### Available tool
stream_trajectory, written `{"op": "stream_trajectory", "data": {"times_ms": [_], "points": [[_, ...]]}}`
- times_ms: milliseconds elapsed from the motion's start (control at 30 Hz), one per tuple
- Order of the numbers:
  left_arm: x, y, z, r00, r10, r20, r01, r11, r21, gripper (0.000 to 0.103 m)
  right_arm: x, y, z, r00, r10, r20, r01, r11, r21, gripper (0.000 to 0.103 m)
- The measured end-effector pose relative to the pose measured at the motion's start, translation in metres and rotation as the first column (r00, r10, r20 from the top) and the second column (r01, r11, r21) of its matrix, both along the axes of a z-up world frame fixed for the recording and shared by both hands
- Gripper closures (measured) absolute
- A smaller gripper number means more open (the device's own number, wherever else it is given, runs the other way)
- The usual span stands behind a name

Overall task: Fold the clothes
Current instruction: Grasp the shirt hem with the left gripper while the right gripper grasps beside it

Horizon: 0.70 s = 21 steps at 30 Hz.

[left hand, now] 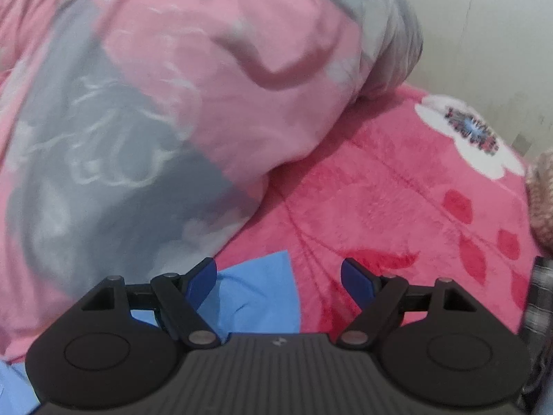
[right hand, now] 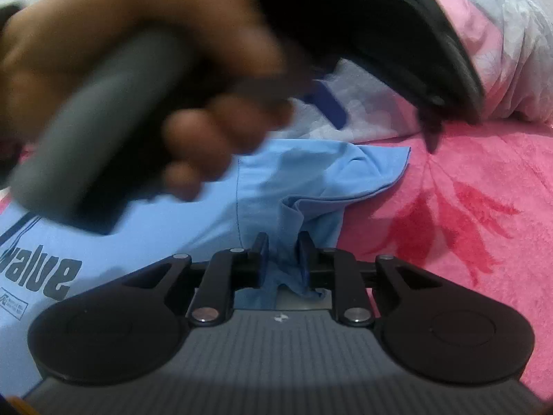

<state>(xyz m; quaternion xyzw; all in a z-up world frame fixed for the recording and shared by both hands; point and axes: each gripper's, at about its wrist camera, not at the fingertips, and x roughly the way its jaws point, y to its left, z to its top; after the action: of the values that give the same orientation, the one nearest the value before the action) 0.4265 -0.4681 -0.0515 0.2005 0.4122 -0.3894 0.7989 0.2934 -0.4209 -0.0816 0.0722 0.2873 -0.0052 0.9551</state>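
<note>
A: Right claw (right hand: 283, 252) status?
B: Fingers nearly closed, pinching a bunched fold of the blue shirt (right hand: 262, 186), which lies on the pink blanket (right hand: 466, 180).
A: Left claw (left hand: 278, 283)?
B: Spread wide, holding nothing, hovering above the shirt's far edge near the pink-and-grey quilt (left hand: 166, 97).

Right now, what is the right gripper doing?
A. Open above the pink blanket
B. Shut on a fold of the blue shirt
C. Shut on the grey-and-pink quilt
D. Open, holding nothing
B: in the right wrist view the right gripper has its fingers closed on a bunched fold of the blue shirt, while the left gripper is open.
</note>
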Motion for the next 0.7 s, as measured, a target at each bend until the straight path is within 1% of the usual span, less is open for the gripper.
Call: {"op": "stream_trajectory", "data": {"times_ms": [33,100,133,167,200,267,300,367,400,433,467,533,567,600,633,700], "points": [[0.001,-0.008,-0.004,1.000,-0.006,-0.003,0.006,1.000,0.023,0.026,-0.001,-0.001,0.000,1.000,0.000,0.001,0.000,1.000,0.004,0.086],[0.002,-0.022,-0.014,1.000,-0.017,-0.010,0.018,0.997,0.075,0.037,-0.002,-0.003,0.001,1.000,0.000,0.002,0.000,1.000,0.014,0.086],[0.002,-0.026,-0.020,1.000,-0.018,-0.013,0.019,0.994,0.108,0.041,-0.002,-0.005,0.001,1.000,0.000,0.003,0.000,1.000,0.019,0.086],[0.002,-0.028,-0.022,1.000,-0.011,-0.010,0.012,0.993,0.119,0.041,-0.003,-0.006,0.001,1.000,0.000,0.003,0.000,1.000,0.023,0.086],[0.003,-0.028,-0.022,1.000,-0.002,-0.010,0.003,0.994,0.110,0.042,-0.003,-0.006,0.001,1.000,0.000,0.001,0.000,1.000,0.026,0.086],[0.006,-0.024,-0.020,1.000,0.019,-0.019,-0.018,0.996,0.086,0.054,-0.004,-0.009,0.001,1.000,-0.001,0.002,0.001,0.999,0.039,0.086],[0.007,-0.020,-0.019,0.999,0.030,-0.024,-0.028,0.997,0.074,0.057,-0.005,-0.011,0.001,1.000,-0.002,0.003,0.002,0.999,0.045,0.086],[0.010,-0.014,-0.018,0.998,0.051,-0.034,-0.050,0.998,0.048,0.070,-0.006,-0.013,0.002,1.000,-0.003,0.004,0.003,0.999,0.051,0.085],[0.011,-0.010,-0.017,0.997,0.062,-0.039,-0.060,0.998,0.035,0.074,-0.007,-0.013,0.002,1.000,-0.003,0.005,0.002,0.999,0.053,0.085],[0.013,-0.007,-0.016,0.996,0.072,-0.045,-0.071,0.997,0.022,0.086,-0.008,-0.014,0.003,1.000,-0.002,0.009,0.001,0.999,0.054,0.085],[0.014,-0.004,-0.016,0.995,0.083,-0.050,-0.082,0.997,0.010,0.096,-0.010,-0.015,0.003,1.000,-0.001,0.013,0.000,0.998,0.057,0.085],[0.019,0.003,-0.014,0.992,0.107,-0.068,-0.109,0.994,-0.018,0.100,-0.014,-0.019,0.005,1.000,-0.003,0.029,0.001,0.997,0.073,0.086],[0.021,0.007,-0.012,0.990,0.121,-0.078,-0.124,0.992,-0.035,0.100,-0.016,-0.021,0.006,0.999,-0.005,0.037,0.002,0.997,0.083,0.087],[0.023,0.011,-0.009,0.987,0.137,-0.087,-0.142,0.988,-0.056,0.101,-0.018,-0.023,0.007,0.999,-0.008,0.046,0.004,0.996,0.091,0.091],[0.025,0.017,-0.004,0.983,0.155,-0.095,-0.162,0.983,-0.081,0.101,-0.021,-0.025,0.008,0.998,-0.012,0.056,0.007,0.995,0.097,0.096],[0.029,0.037,0.009,0.975,0.196,-0.101,-0.209,0.968,-0.141,0.101,-0.026,-0.029,0.012,0.997,-0.020,0.079,0.012,0.995,0.103,0.097]]}}
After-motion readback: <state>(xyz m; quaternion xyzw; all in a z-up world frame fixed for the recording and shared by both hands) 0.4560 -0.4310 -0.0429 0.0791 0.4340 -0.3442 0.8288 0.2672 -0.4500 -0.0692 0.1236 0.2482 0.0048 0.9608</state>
